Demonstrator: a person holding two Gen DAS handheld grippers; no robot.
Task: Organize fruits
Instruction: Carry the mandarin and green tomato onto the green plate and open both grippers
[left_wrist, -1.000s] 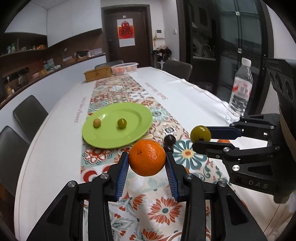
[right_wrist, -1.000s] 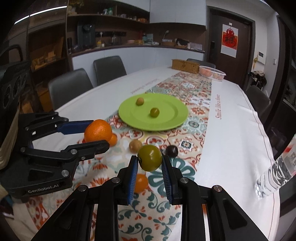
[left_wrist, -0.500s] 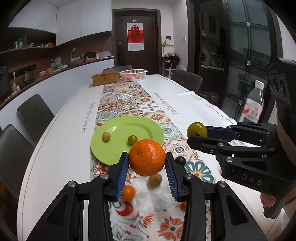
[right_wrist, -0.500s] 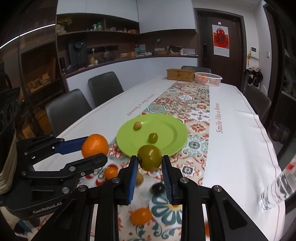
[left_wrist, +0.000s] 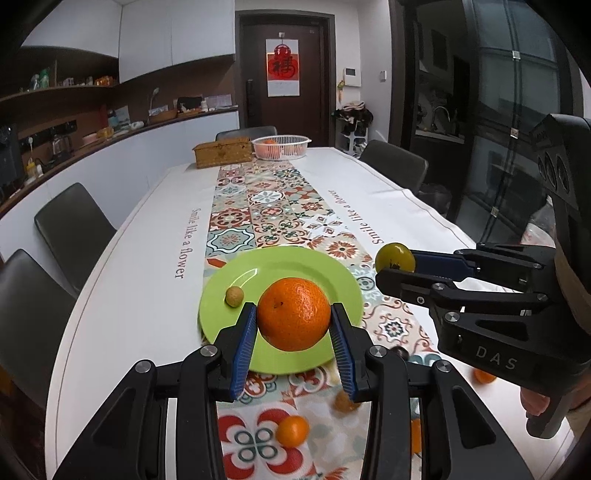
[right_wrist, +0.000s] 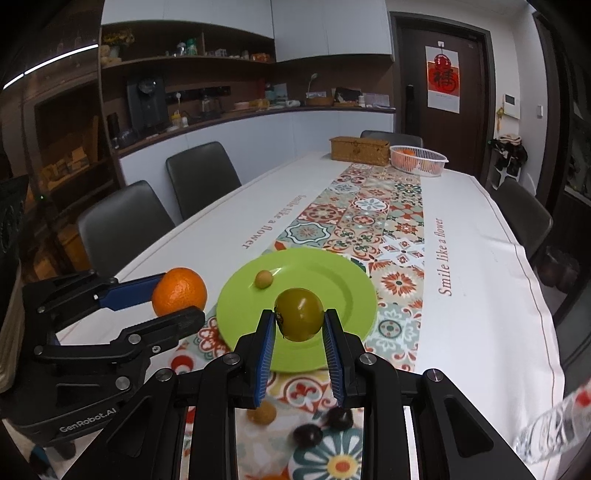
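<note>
My left claw (left_wrist: 293, 332) grips an orange (left_wrist: 293, 314) between its blue pads, held above the near edge of the green plate (left_wrist: 332, 273). My right claw (right_wrist: 298, 338) is closed on a green fruit (right_wrist: 298, 314), also above the plate's near side. A small tan fruit (left_wrist: 234, 296) lies on the plate. Farther along the table (left_wrist: 147, 266) stand a wicker box (left_wrist: 223, 152) and a white basket (left_wrist: 281, 147).

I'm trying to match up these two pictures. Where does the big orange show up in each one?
Left wrist view: the orange sits low in the centre, clamped in the left gripper.
Right wrist view: the same orange is at the left, level with the plate.
Shared landmark: the green plate lies behind it in both.
</note>
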